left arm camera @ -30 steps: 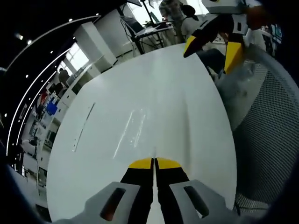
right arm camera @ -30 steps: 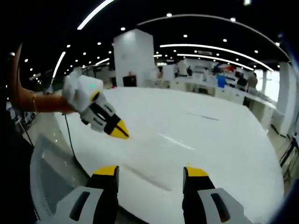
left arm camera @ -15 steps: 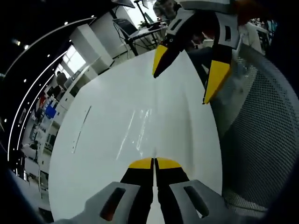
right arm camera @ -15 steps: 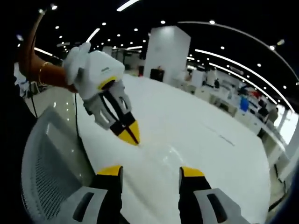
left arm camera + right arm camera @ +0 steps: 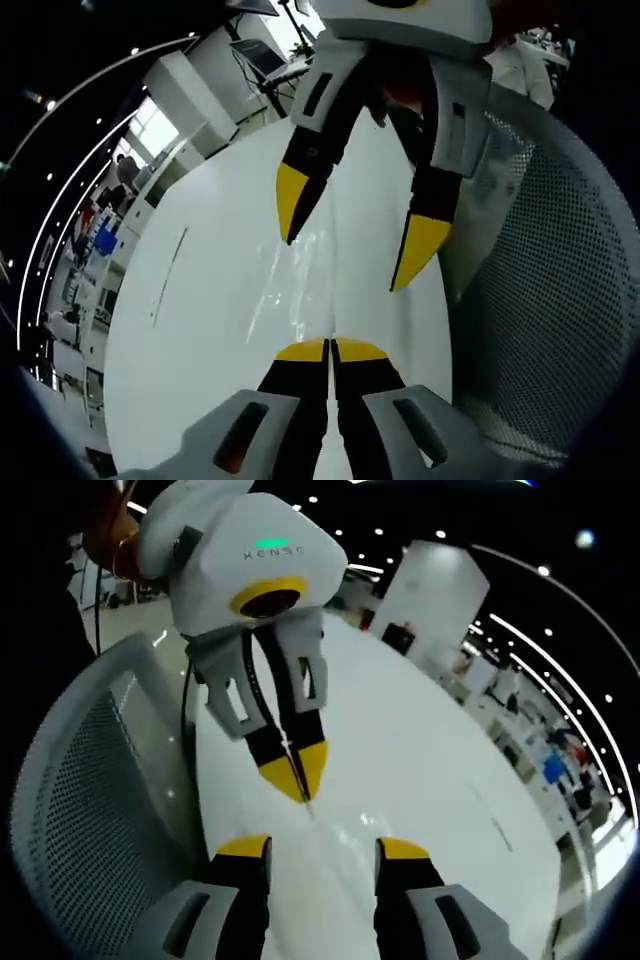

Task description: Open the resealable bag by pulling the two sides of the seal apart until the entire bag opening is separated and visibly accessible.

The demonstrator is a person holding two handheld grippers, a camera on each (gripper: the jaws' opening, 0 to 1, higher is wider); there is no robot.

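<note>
Views face each other (close) — table [image 5: 220, 290] shared.

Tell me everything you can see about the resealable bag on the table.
The resealable bag is clear, thin plastic, marked mostly by glints and faint edges. It lies flat on the white table, running away from the left gripper, whose shut jaws meet at its near end. The right gripper hovers open above it. Whether its seal is open is unclear.

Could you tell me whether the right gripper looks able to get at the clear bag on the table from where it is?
Probably yes: the right gripper hangs open just above the bag, with nothing between them.
</note>
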